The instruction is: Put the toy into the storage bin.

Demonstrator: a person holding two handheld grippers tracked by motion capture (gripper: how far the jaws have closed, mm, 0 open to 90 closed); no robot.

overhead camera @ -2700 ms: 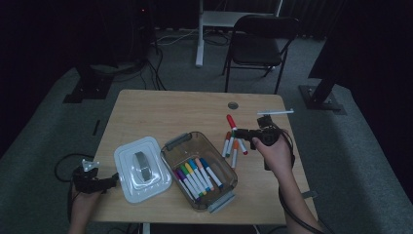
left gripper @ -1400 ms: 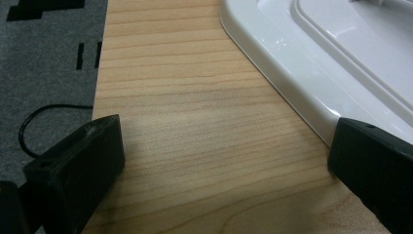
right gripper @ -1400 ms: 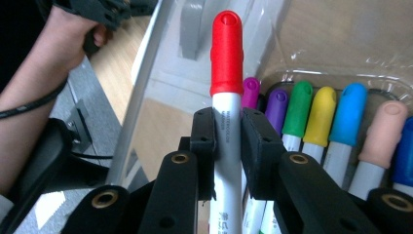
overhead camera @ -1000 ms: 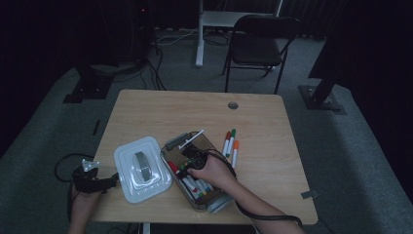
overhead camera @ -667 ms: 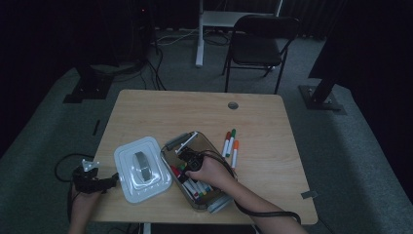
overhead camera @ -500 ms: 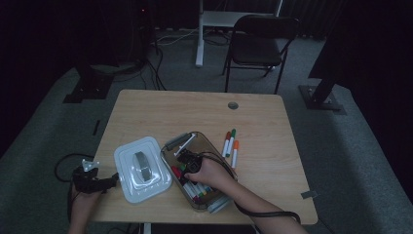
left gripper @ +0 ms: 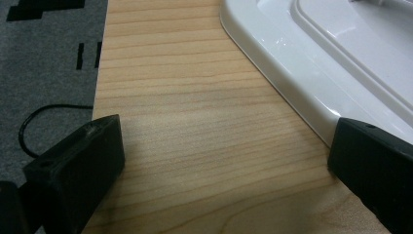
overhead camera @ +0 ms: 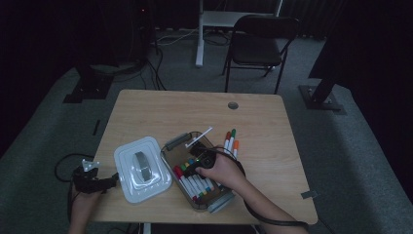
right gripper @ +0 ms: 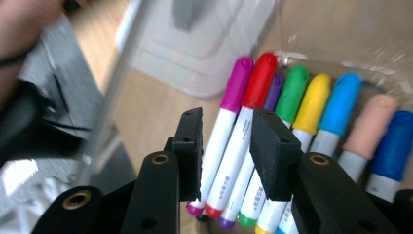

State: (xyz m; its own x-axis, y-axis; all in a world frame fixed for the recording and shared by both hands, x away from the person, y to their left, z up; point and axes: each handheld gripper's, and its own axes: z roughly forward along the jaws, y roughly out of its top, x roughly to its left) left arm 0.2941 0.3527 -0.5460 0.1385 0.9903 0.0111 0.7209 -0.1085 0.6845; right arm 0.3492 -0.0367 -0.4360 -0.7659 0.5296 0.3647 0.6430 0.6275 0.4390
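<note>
1. The right claw [right gripper: 224, 146] hovered over the clear bin [overhead camera: 171, 146] of markers; its jaws had just been opening and stood narrowly apart, pads pressing on nothing.
2. The red-capped marker [right gripper: 246, 117] lay beneath that gap in the bin, beside the magenta-capped marker [right gripper: 229, 112], in a row of other colours.
3. 3 loose markers [overhead camera: 231, 140] lay on the tabletop [overhead camera: 160, 112] just beside the bin.
4. The left claw [left gripper: 219, 165] rested wide open at the tabletop's edge, holding nothing, 1 jaw close to the white lid [overhead camera: 142, 168].
</note>
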